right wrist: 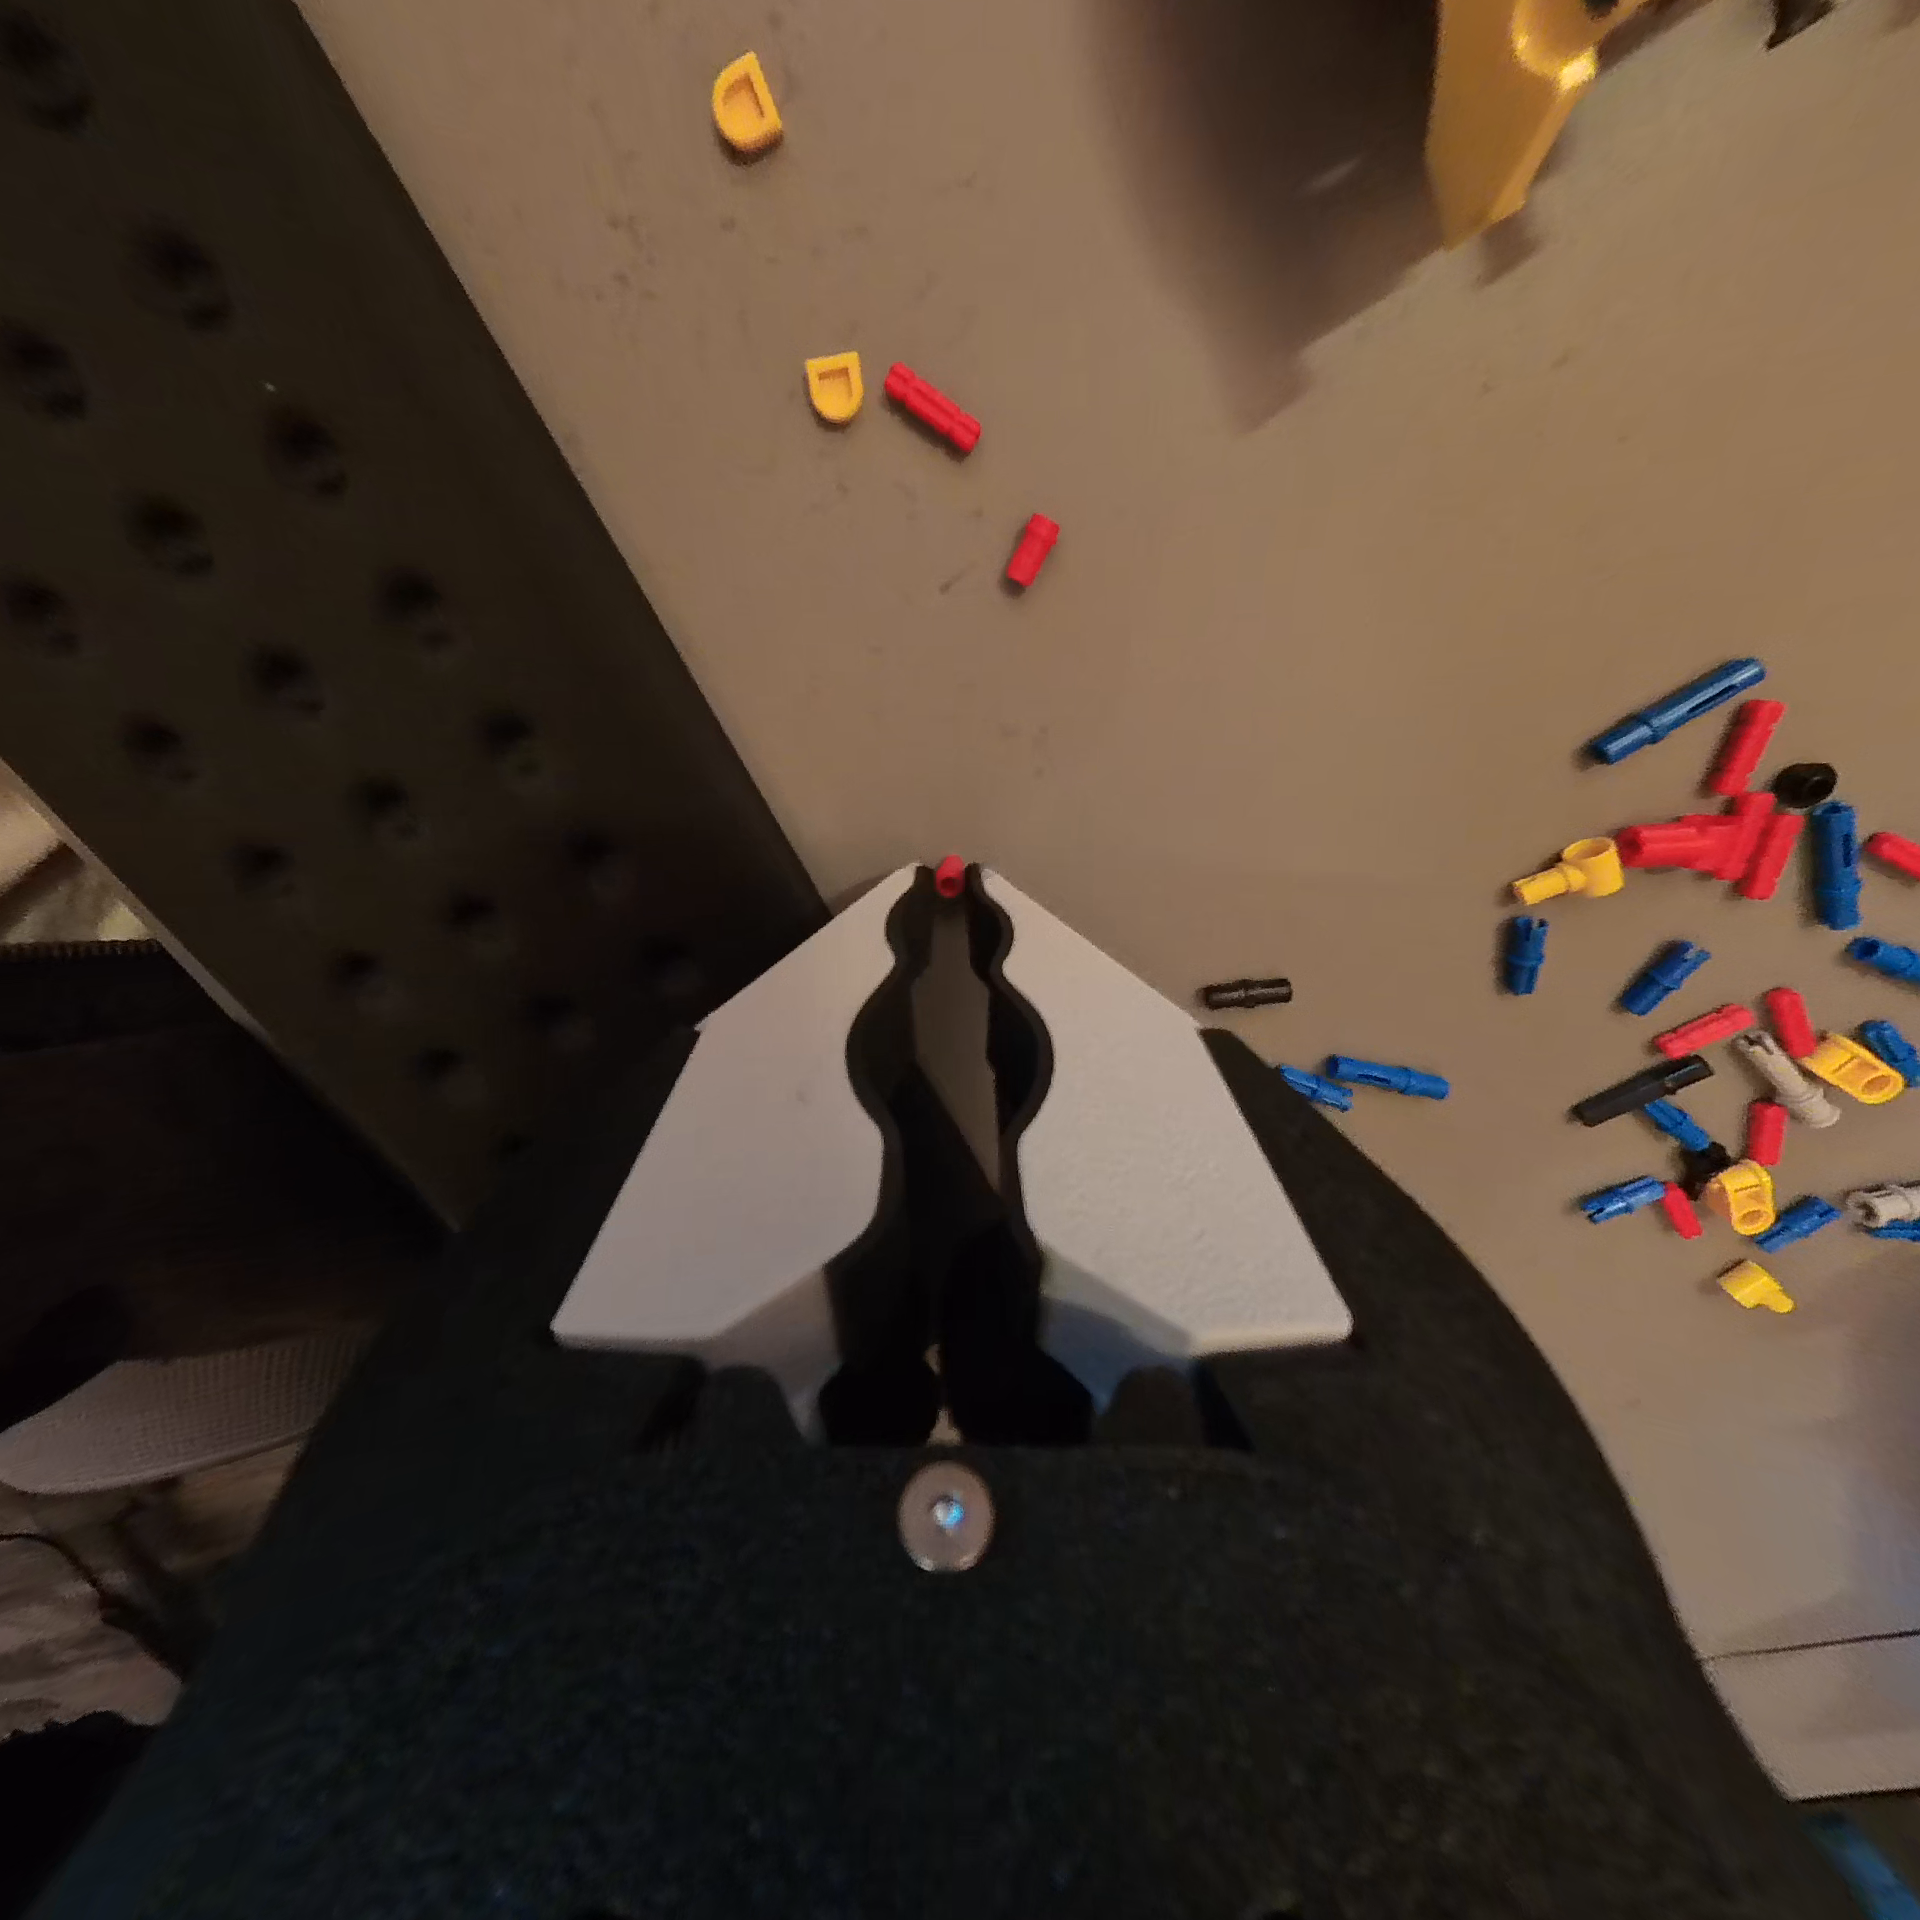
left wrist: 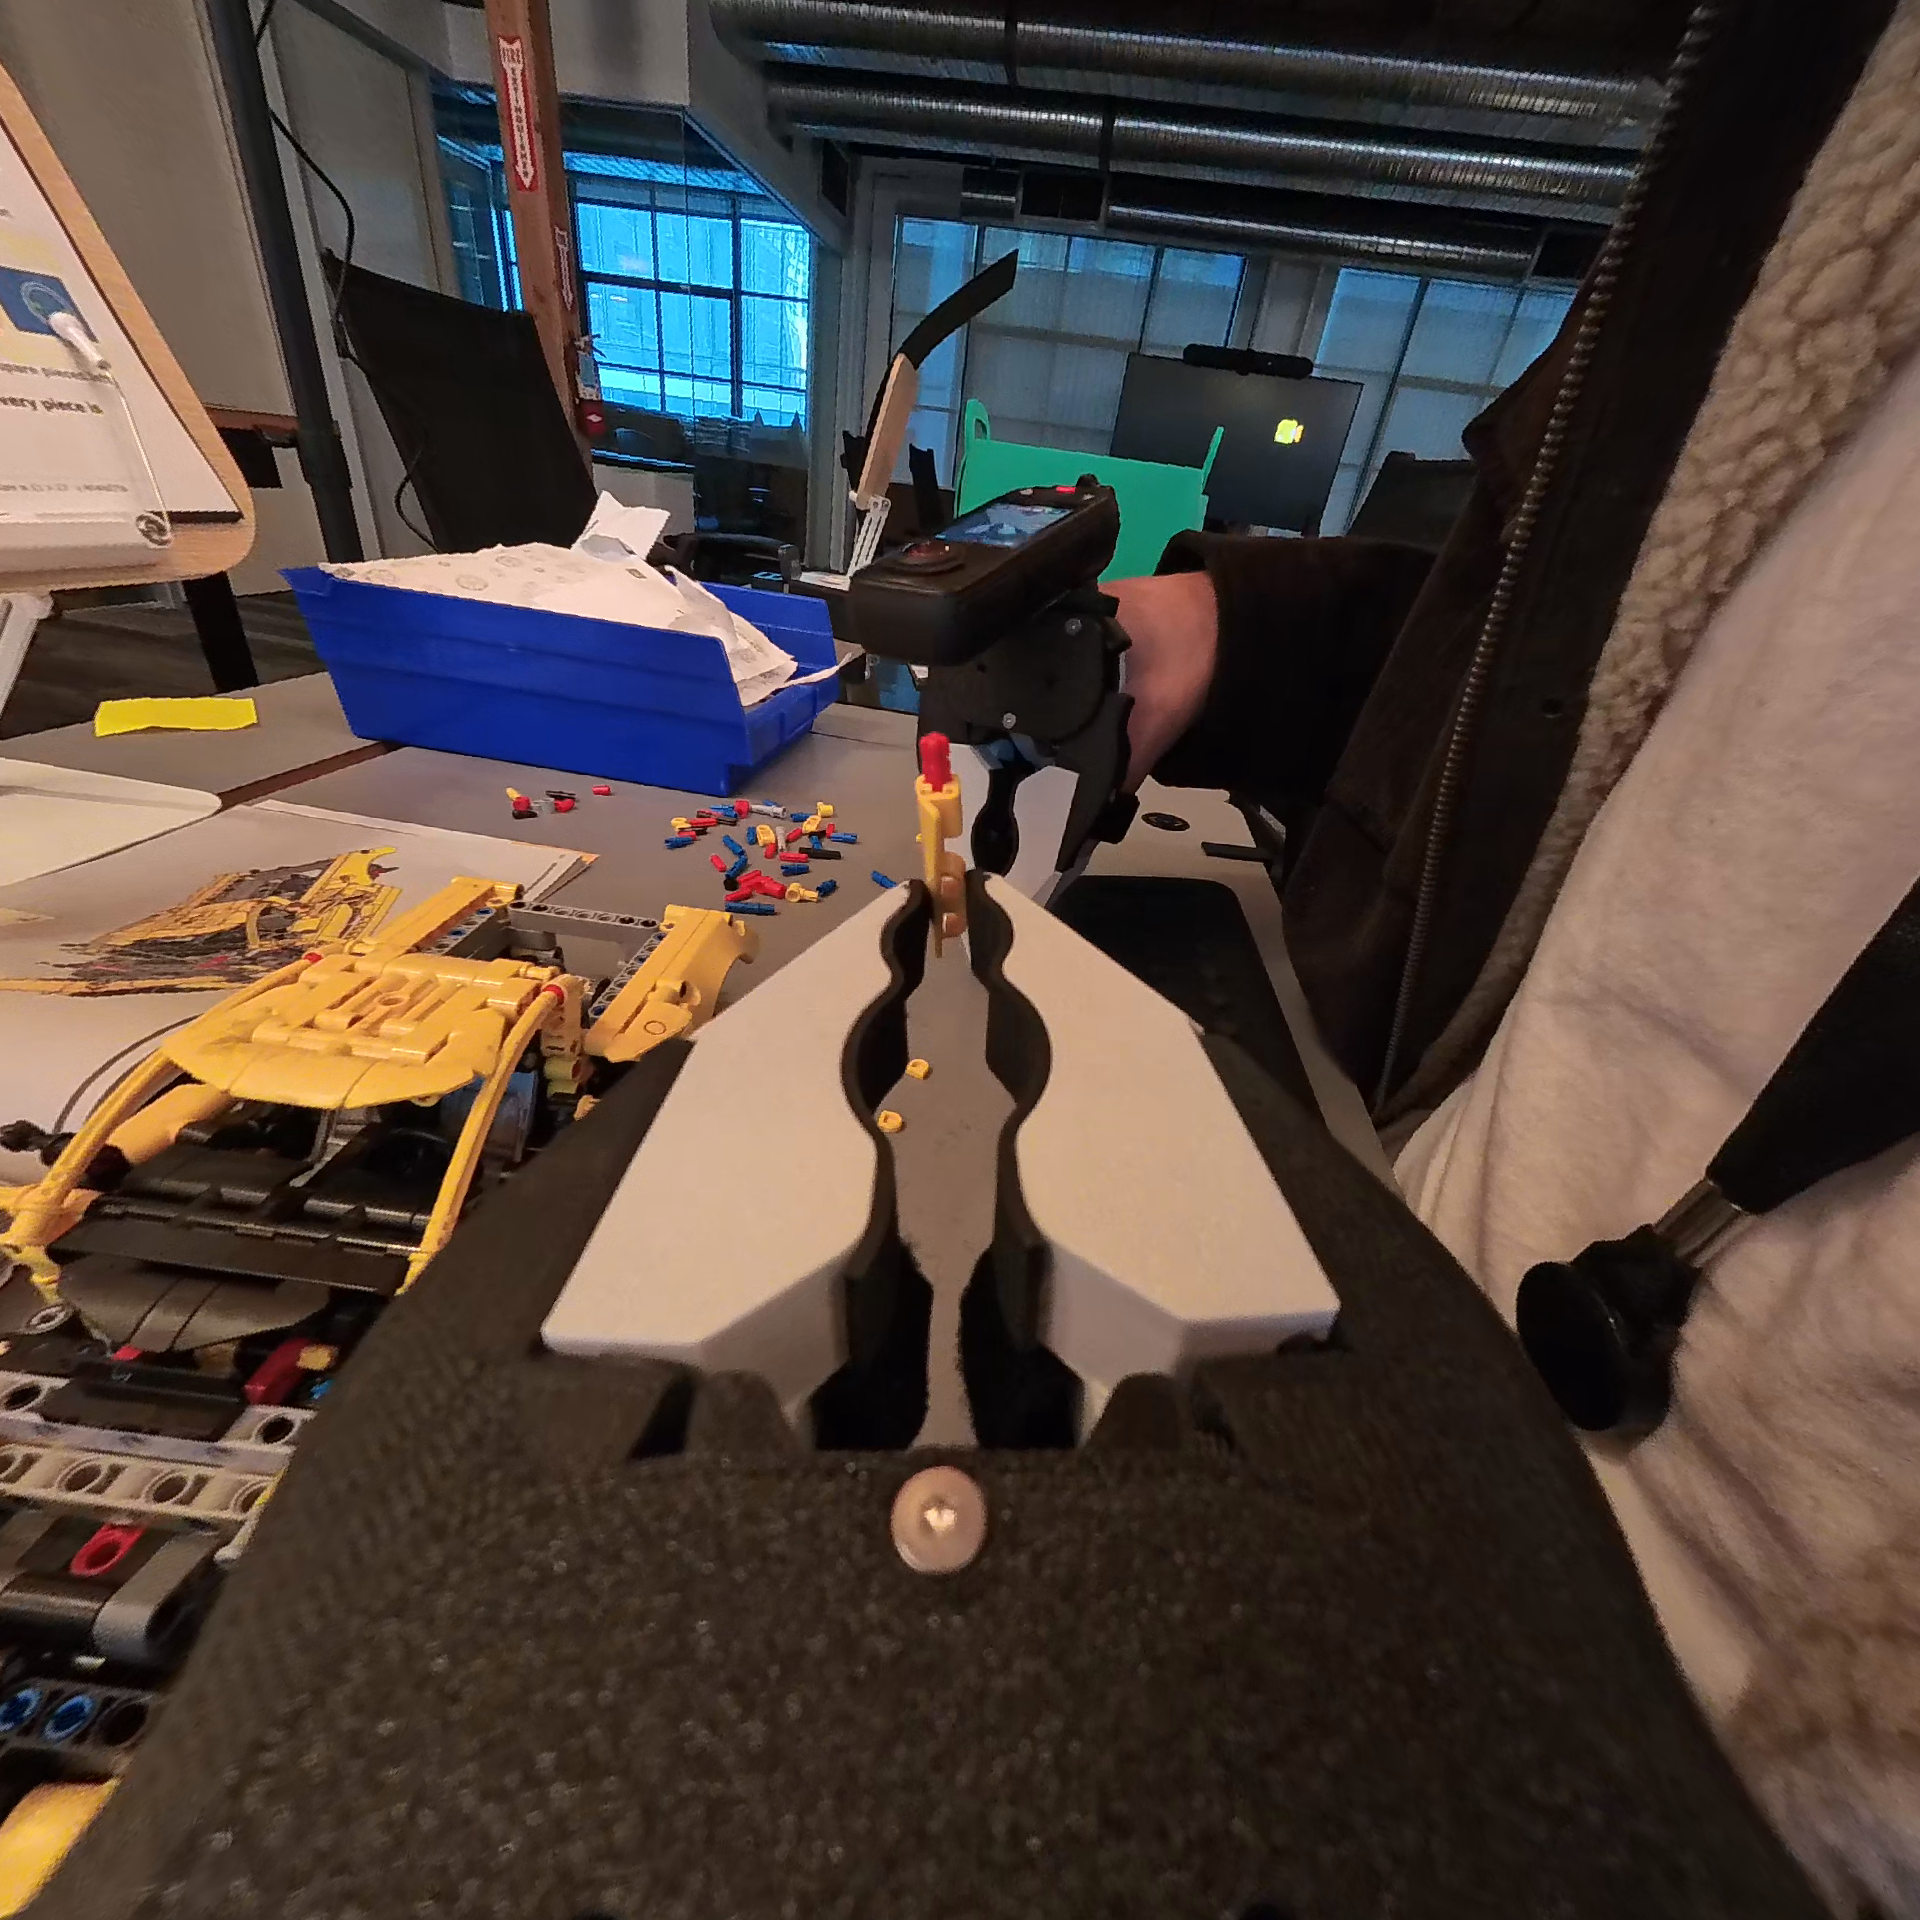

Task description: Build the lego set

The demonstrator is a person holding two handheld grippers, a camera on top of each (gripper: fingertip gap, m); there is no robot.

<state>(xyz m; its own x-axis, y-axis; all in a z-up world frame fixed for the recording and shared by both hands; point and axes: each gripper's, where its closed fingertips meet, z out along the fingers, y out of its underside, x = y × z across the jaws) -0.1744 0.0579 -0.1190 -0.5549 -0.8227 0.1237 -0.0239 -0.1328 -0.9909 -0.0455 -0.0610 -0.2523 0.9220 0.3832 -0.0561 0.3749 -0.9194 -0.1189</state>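
My left gripper (left wrist: pixel 948 902) fingers clench an upright yellow plastic connector (left wrist: pixel 940 844) topped by a red pin (left wrist: pixel 934 760), above the grey surface (left wrist: pixel 582 821). My right gripper (right wrist: pixel 948 879) fingers pinch a small red peg (right wrist: pixel 948 875); loose pieces (right wrist: pixel 1756 997) lie scattered nearby.

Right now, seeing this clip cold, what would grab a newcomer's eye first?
Likely the left gripper, shut on an upright yellow connector topped by a red pin. To its left lies the half-built yellow model, with loose pins scattered beyond. In the right wrist view, the right gripper pinches a small red pin above the table.
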